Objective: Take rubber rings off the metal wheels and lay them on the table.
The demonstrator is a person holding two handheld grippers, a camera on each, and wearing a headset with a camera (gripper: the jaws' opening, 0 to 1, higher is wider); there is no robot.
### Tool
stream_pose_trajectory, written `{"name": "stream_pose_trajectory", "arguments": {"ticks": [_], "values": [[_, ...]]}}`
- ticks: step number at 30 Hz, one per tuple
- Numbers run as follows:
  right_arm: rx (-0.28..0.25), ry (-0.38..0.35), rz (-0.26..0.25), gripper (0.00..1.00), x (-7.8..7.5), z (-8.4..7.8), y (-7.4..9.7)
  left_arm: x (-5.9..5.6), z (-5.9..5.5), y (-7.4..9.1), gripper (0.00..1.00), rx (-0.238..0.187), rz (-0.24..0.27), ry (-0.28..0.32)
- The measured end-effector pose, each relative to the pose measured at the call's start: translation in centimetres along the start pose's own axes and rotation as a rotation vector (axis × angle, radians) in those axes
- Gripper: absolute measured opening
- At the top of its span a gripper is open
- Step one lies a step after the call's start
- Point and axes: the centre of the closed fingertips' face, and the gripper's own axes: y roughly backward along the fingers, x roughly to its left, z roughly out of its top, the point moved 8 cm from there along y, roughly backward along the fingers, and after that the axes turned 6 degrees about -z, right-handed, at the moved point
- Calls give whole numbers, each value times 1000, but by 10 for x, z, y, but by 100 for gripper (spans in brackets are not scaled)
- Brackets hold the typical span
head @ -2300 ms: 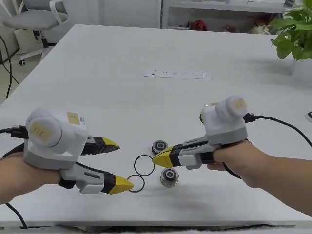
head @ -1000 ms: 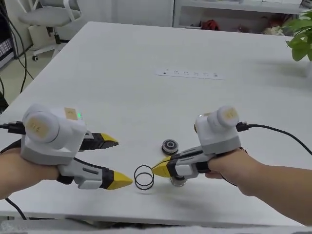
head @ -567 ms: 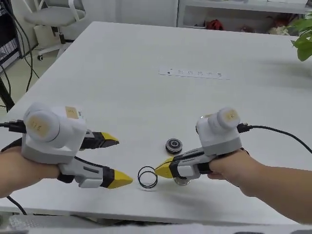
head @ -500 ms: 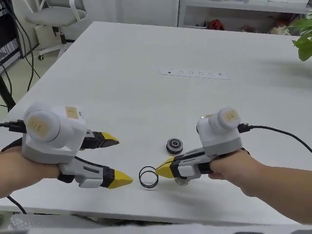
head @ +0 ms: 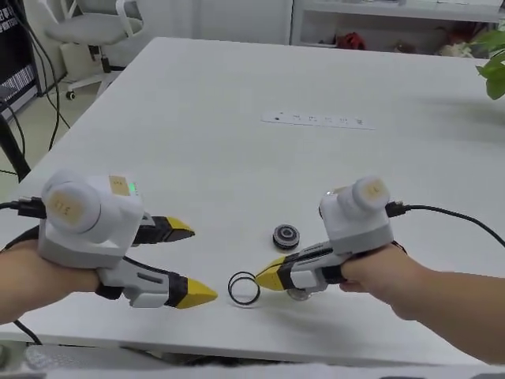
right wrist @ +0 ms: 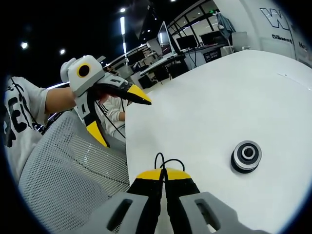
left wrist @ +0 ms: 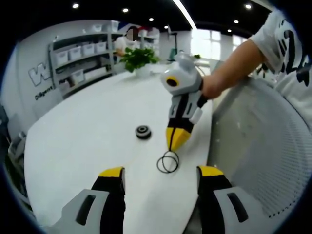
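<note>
Two black rubber rings (head: 244,288) lie overlapping on the white table (head: 237,158) near its front edge. My right gripper (head: 261,280) is shut, its yellow tips pinching the rings' right edge; in the right gripper view the rings (right wrist: 166,160) loop out just past the shut tips (right wrist: 164,174). One metal wheel (head: 286,236) stands free behind them. A second wheel (head: 298,295) is mostly hidden under the right gripper. My left gripper (head: 203,263) hangs open to the left of the rings, holding nothing. In the left gripper view the rings (left wrist: 167,162) lie ahead between its open jaws (left wrist: 161,171).
A flat white strip (head: 314,120) lies mid-table, far behind the work. An office chair (head: 87,28) stands off the table's far left corner, a plant (head: 495,67) at the far right. A mesh chair back (right wrist: 58,165) sits close to the table's front edge.
The two rings lay apart 2.3 s ago and now overlap. The right gripper has dropped toward the front edge, over the near wheel. Over the last half second nothing moves.
</note>
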Motion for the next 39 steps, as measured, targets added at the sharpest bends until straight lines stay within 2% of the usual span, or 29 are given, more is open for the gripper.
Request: {"name": "stream_pose_trajectory", "arguments": {"ticks": [12, 39], "values": [[9, 1, -25, 0, -3, -1, 0, -2, -2, 1, 60, 6, 2, 4], [15, 25, -43, 0, -4, -1, -4, -3, -3, 5, 60, 8, 9, 10]]}}
